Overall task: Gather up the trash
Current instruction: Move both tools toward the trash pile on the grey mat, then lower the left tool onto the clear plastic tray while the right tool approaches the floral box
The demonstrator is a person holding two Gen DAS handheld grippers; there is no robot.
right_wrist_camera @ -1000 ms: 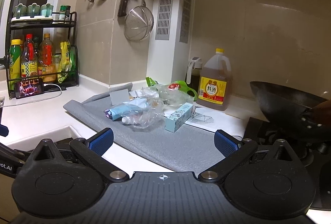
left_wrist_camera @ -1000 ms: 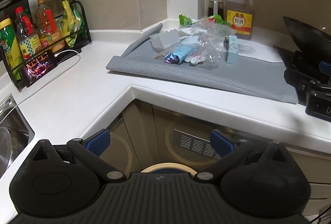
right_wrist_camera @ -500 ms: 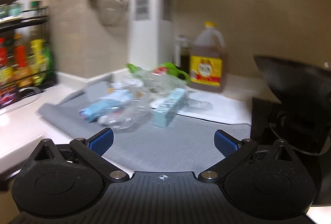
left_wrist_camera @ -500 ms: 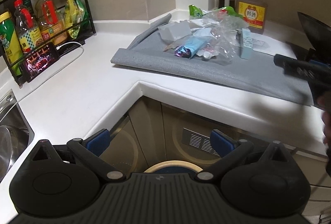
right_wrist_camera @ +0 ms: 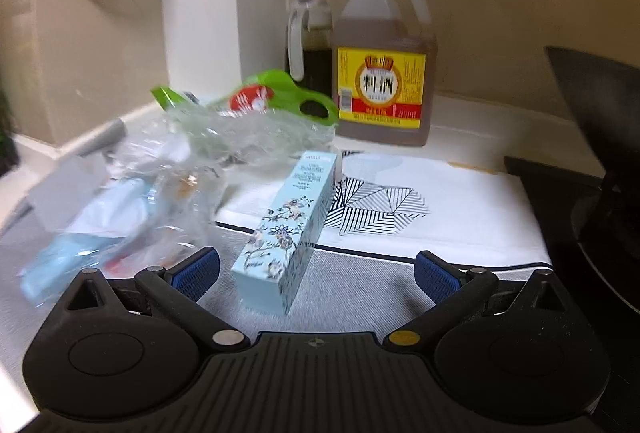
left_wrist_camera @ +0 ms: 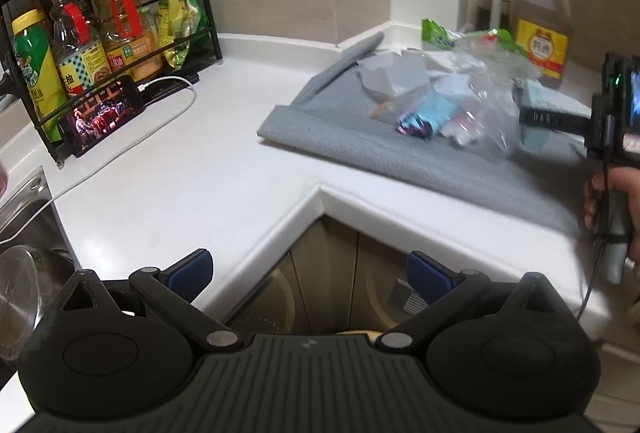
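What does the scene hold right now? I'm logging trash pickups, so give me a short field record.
surface: grey mat on white counter
trash pile: clear plastic wrap, green packet, light blue floral box
nearest to right gripper: the box, between its open fingers, untouched
left gripper: open, empty, off the counter's edge
not trash: cooking wine jug, wok

Black ribbed left gripper (left_wrist_camera: 308, 273) (blue pads (left_wrist_camera: 191, 269), silver pivot screws (left_wrist_camera: 218, 338)).

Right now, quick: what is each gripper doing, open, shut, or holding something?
Left gripper: jaws open, empty, off the counter edge.
Right gripper: jaws open, empty, the blue floral box between them.
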